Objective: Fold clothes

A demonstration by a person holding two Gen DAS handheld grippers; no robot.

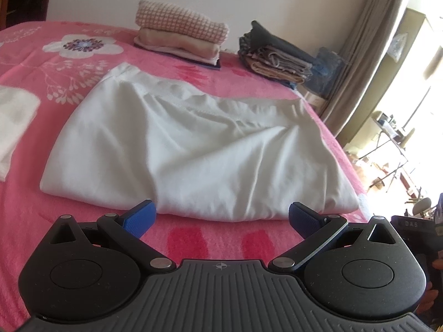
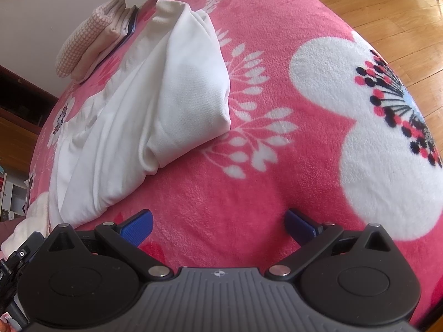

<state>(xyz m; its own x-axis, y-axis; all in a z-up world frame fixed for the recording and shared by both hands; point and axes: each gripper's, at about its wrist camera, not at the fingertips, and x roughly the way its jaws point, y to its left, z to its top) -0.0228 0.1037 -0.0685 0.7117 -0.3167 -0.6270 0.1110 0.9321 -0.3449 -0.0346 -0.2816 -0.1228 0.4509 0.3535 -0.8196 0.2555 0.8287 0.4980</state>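
A white garment [image 1: 193,144] lies folded over and wrinkled on the pink floral blanket [image 1: 83,55]. My left gripper [image 1: 221,218] is open and empty, its blue pads just short of the garment's near edge. In the right wrist view the same garment [image 2: 155,105] lies to the left and ahead. My right gripper [image 2: 218,224] is open and empty over bare blanket [image 2: 277,166], apart from the garment.
A stack of folded pink and cream clothes [image 1: 180,36] and a pile of dark and brown clothes [image 1: 277,55] sit at the bed's far side. Another white cloth [image 1: 13,121] lies at the left. The bed edge drops to a wooden floor [image 2: 387,13] on the right.
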